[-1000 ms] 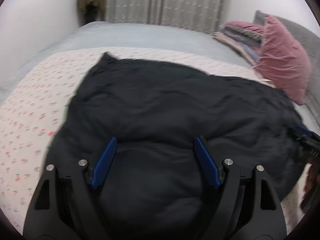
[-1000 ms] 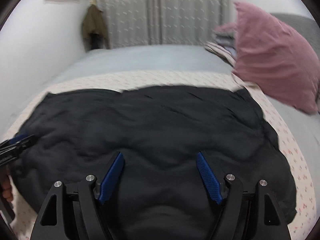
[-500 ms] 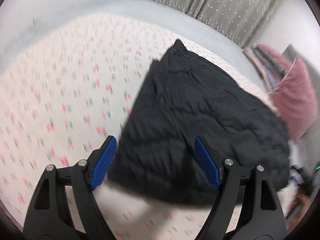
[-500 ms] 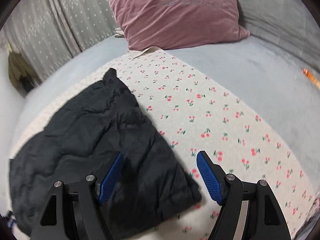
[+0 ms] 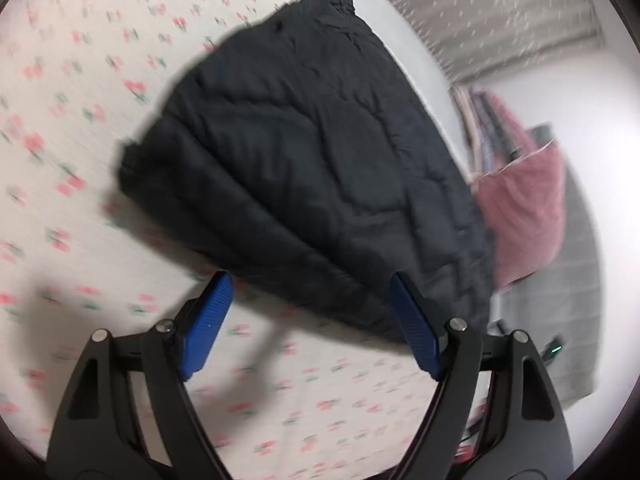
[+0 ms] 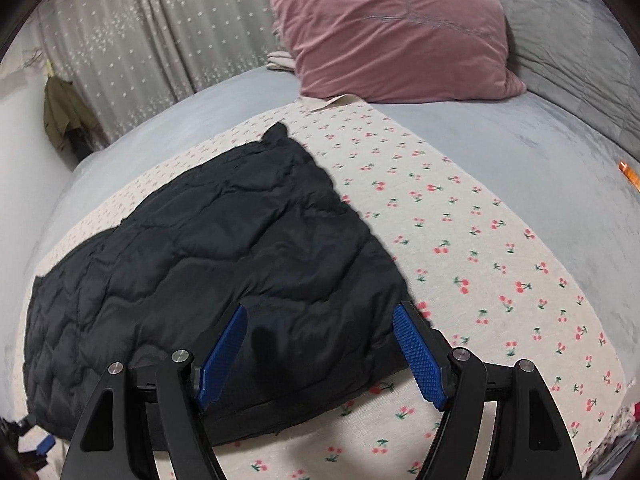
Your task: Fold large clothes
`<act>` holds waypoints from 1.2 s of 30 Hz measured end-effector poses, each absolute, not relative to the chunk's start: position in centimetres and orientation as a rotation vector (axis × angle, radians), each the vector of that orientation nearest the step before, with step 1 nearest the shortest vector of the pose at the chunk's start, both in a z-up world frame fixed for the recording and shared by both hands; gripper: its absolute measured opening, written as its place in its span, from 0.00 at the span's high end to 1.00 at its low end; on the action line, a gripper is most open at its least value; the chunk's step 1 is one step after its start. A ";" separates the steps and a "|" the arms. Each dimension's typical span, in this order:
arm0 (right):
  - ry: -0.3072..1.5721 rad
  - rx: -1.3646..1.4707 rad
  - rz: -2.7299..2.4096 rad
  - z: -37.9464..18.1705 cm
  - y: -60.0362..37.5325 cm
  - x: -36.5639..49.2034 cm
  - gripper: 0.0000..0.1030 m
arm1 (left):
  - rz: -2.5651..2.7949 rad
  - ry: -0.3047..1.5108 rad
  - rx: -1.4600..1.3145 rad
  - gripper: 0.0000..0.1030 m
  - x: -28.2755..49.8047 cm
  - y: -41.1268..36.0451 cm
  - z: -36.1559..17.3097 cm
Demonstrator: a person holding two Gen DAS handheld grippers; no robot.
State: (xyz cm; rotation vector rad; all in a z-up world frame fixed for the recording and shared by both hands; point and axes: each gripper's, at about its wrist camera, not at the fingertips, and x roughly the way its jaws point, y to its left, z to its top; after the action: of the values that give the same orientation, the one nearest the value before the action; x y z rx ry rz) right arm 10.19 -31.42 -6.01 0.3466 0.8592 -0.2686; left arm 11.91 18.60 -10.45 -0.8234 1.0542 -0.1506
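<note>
A large black quilted jacket (image 5: 304, 168) lies spread flat on a cherry-print sheet (image 5: 80, 80); it also shows in the right wrist view (image 6: 224, 264). My left gripper (image 5: 308, 316) is open and empty, hovering over the jacket's near edge at its left end. My right gripper (image 6: 320, 344) is open and empty, its blue pads (image 6: 416, 352) straddling the jacket's near right corner just above the fabric. The left gripper's tip (image 6: 42, 446) peeks in at the lower left of the right wrist view.
A pink pillow (image 6: 392, 32) lies at the head of the bed on a grey cover (image 6: 520, 140). Folded fabrics (image 5: 492, 128) are stacked beside it. Grey curtains (image 6: 152, 32) and a hanging olive coat (image 6: 64, 112) are behind. Cherry sheet (image 6: 480, 260) lies right of the jacket.
Both grippers swung outward from over the jacket's middle to its two near corners and dropped lower toward the bed. The jacket lies as before. Both stay open.
</note>
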 end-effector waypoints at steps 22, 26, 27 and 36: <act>0.788 -0.005 -0.099 -5.9 -19.0 12.4 0.26 | 0.124 0.741 -0.780 0.80 16.3 17.8 -9.2; 0.744 -0.045 -0.069 -5.1 -17.5 11.9 0.25 | 0.158 0.664 -0.712 0.86 15.5 19.8 -6.6; 0.734 -0.056 -0.057 -5.0 -17.1 11.8 0.26 | 0.163 0.645 -0.700 0.87 15.0 20.4 -6.1; 0.701 -0.078 0.131 -3.8 -14.4 11.4 0.26 | 0.195 0.387 -0.339 0.88 9.4 22.4 0.1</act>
State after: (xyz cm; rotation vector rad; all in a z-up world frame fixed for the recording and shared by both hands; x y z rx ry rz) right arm 11.45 -14.37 -3.78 -0.0781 0.7010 0.1313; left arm 9.35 22.35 0.06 -0.3392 0.3874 0.1948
